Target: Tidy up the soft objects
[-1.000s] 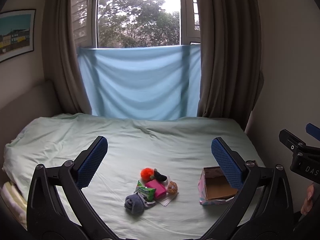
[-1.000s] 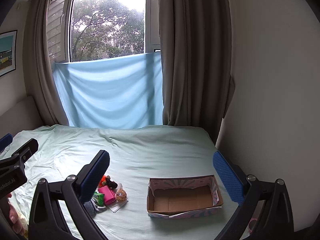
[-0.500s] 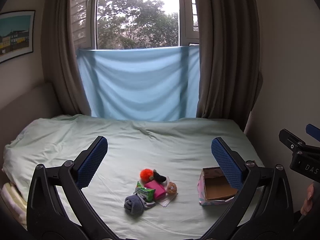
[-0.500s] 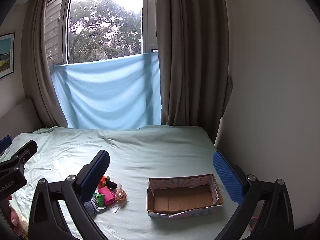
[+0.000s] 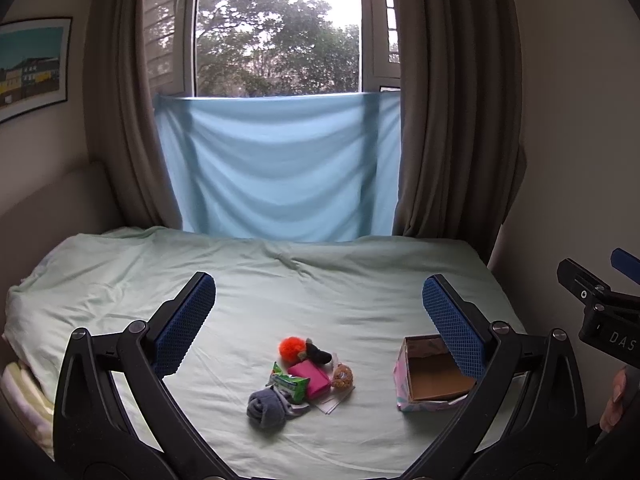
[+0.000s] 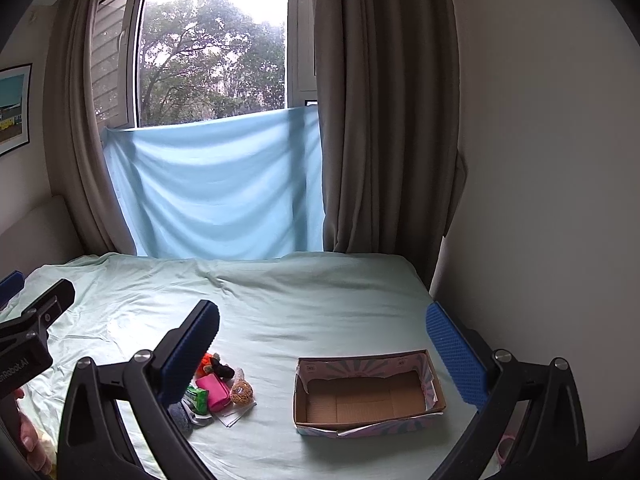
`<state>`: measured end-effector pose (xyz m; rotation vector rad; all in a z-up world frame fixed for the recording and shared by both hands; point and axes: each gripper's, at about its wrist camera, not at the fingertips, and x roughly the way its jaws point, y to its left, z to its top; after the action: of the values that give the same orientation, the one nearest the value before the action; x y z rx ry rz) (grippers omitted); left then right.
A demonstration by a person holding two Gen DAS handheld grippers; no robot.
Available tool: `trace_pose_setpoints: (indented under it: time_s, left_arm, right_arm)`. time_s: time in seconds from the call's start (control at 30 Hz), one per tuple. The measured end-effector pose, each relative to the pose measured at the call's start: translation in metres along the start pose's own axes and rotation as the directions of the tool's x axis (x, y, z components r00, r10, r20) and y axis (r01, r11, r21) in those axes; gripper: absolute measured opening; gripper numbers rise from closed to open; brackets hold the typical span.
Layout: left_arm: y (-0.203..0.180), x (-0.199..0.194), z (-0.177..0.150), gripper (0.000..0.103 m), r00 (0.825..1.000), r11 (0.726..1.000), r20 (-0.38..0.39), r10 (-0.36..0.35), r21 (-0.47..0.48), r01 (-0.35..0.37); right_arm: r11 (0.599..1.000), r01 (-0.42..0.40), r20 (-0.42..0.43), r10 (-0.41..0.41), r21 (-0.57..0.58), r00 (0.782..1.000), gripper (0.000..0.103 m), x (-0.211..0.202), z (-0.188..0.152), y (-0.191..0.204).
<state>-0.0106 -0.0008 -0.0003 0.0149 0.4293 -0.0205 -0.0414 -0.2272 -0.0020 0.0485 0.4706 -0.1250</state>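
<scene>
A small heap of soft things lies on the pale green bed (image 5: pixel 280 292): a grey sock ball (image 5: pixel 265 405), a green packet (image 5: pixel 289 385), a pink pouch (image 5: pixel 310 376), an orange pompom (image 5: pixel 291 349) beside a dark toy (image 5: pixel 318 355), and a brown knitted ball (image 5: pixel 342 377). An empty cardboard box (image 6: pixel 368 398) with pastel sides stands to their right (image 5: pixel 434 378). My left gripper (image 5: pixel 318 322) is open, held above the heap. My right gripper (image 6: pixel 322 350) is open above the box. Both are empty.
The bed (image 6: pixel 320 292) meets a wall on the right. A blue cloth (image 5: pixel 276 168) hangs under the window between brown curtains (image 5: pixel 448 100). The other gripper shows at each view's edge: the right one in the left wrist view (image 5: pixel 600 316).
Both views have shifted only slightly; the grippers stay open and nothing on the bed has moved.
</scene>
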Motion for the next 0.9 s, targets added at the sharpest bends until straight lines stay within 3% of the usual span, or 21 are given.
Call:
trace_pose_setpoints:
  time_s: [0.9]
  left_arm:
    - [0.0030,0.0020,0.0000,0.103,1.000,1.000,-0.015,0.001,-0.019,-0.001]
  right_arm:
    - [1.000,-0.015,0.011,0.015,-0.005,1.000,0.103,0.0026,-0.0011,0.0005]
